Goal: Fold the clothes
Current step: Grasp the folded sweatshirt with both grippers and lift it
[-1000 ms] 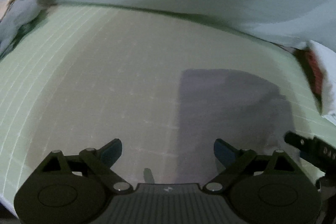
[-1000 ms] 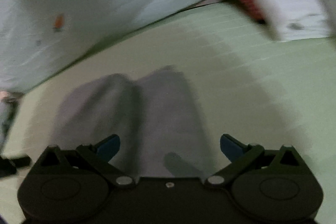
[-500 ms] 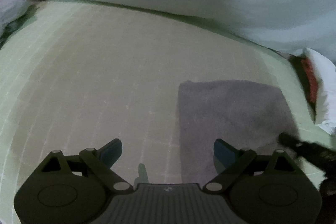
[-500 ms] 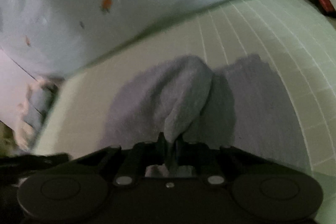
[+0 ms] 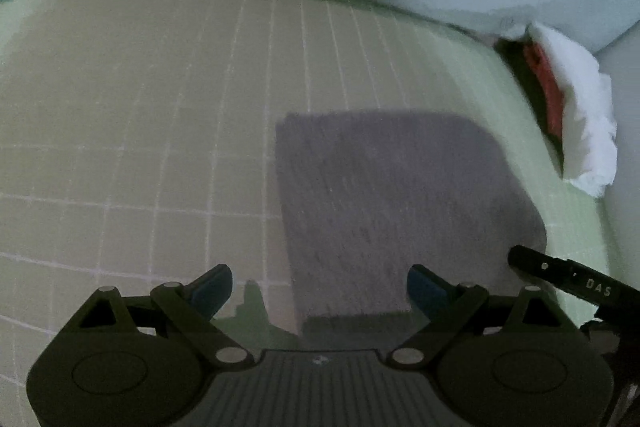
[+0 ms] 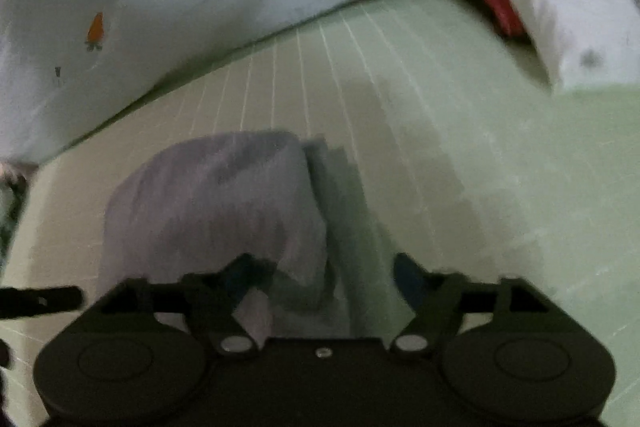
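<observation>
Green grid mat [image 5: 160,147]: grey cloth [image 5: 400,207] lies beneath both gaping grippers, right opening.

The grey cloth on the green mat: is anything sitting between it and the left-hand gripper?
Nothing visible. Bare green mat and the grey cloth itself lie ahead of the open left gripper. The right gripper, its jaws opening with no cloth between them, pokes in only at the cloth's right edge.
</observation>
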Available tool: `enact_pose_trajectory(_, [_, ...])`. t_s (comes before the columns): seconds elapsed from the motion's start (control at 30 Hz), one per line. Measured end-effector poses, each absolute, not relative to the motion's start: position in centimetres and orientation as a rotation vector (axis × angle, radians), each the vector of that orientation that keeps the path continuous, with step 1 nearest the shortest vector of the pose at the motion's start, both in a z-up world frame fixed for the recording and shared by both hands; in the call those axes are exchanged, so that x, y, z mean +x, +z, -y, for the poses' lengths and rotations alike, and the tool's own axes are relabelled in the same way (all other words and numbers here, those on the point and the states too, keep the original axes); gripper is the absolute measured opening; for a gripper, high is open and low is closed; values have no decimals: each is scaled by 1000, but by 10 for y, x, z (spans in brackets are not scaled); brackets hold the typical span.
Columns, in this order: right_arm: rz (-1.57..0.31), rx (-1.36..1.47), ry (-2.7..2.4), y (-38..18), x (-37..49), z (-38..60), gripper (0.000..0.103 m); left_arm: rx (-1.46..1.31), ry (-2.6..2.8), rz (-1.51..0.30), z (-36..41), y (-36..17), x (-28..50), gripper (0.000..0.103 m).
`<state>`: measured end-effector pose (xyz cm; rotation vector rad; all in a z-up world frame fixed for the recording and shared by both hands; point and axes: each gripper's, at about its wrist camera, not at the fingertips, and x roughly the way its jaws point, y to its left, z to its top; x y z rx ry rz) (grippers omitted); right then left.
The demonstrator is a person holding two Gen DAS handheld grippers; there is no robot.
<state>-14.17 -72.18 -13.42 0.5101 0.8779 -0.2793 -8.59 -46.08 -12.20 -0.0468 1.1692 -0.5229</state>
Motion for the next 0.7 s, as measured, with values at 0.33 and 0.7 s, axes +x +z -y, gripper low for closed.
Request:
enact_pose_trajectory(0.33, [-925, 464, -287, -146, -132, 705, 87, -112, -560, -1258, 475, -146, -82, 96])
enact_pose_trajectory(0.7, [-971, 321, -209, -129, -123, 678, 19, -109, -707, -1198, 492, -130, -93, 32])
